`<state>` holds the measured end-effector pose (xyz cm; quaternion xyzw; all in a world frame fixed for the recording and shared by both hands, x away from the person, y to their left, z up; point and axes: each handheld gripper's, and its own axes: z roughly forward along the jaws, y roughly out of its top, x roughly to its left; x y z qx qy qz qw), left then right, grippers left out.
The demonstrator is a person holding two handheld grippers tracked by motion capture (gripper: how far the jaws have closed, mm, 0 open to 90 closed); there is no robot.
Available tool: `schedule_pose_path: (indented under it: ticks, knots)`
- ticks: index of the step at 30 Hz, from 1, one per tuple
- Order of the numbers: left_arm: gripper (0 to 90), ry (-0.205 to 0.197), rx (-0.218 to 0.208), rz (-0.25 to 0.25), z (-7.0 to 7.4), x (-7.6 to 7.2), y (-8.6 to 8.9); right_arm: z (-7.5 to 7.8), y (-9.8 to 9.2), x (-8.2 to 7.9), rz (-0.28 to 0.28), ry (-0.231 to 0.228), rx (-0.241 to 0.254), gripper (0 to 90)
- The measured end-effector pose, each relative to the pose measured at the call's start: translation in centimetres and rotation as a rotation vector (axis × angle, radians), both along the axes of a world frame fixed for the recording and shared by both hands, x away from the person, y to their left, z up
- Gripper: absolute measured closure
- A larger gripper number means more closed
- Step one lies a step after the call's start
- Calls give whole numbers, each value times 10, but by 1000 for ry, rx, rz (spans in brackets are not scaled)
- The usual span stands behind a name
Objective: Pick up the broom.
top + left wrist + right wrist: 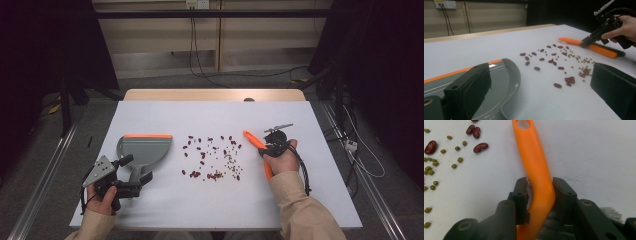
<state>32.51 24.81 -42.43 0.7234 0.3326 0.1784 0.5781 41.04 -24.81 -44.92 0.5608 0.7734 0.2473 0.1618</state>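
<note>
Right gripper (539, 195) pinches orange brush (536, 170) on counter (215, 200); left gripper (131, 172), jaws spread, straddles grey dustpan (142, 150).

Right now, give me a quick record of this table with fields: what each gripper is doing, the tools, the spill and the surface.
left gripper: at the grey dustpan's handle, grip not clear
right gripper: shut on the orange brush's handle
dustpan: flat on the table, orange edge on its far side
brush: lying right of the beans, bristles near the hand
beans: red and small green ones scattered between dustpan and brush
table: white surface
</note>
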Motion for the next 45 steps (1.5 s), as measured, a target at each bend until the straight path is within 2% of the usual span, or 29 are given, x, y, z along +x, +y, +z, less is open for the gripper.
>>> schedule_pose_path:
  ticks: [4,8,11,12,14,17,22,25,27,28,29,31,32,33,36,37,38,40,41,42,44,45]
  knots:
    - [28,-1,1,3,0,0,0,1,0,3,-1,23,2,684]
    - [28,1,3,8,0,-1,1,5,2,10,-11,83,-8,692]
    - [28,-4,4,15,1,-1,3,6,-2,11,-5,88,17,693]
    - [28,-4,0,19,1,-1,3,6,-1,12,-1,98,13,694]
    - [28,-4,2,20,1,-1,3,10,2,17,23,134,-25,698]
    - [28,-2,1,18,0,-2,4,13,3,23,32,180,-39,701]
    - [28,1,-3,27,0,-2,7,15,0,21,31,159,-18,702]
    - [28,-2,-10,29,0,-2,6,18,2,18,52,163,-34,704]
    - [28,-4,-8,27,1,-2,5,22,0,16,43,148,-24,705]
    - [28,-6,-6,29,1,-2,4,23,-3,15,46,150,-3,705]
    - [28,-6,0,30,2,-2,4,25,-6,13,31,118,9,706]
    - [28,-20,6,29,4,-2,3,30,-13,6,26,83,58,706]
    - [28,-26,13,27,6,-2,3,33,-16,2,30,40,68,707]
    - [28,-28,9,27,7,-2,2,36,-19,-2,28,29,97,707]
    - [28,-35,-4,26,11,-2,-2,43,-32,-17,9,-80,170,708]
    - [28,-39,-7,26,13,-2,-4,45,-38,-22,-1,-140,196,708]
    - [28,-45,-4,20,14,-1,-6,48,-43,-27,-6,-158,230,708]
    - [28,-46,-9,12,18,-1,-12,51,-52,-35,-18,-231,290,710]
    - [29,-50,-11,5,20,-1,-15,53,-55,-37,-24,-240,309,710]
    - [29,-53,-15,-3,22,0,-19,55,-58,-41,-31,-276,325,710]
    - [32,-54,-10,-22,25,0,-27,58,-59,-45,-33,-308,364,710]
    - [32,-55,-11,-33,27,1,-31,60,-59,-47,-35,-348,375,711]
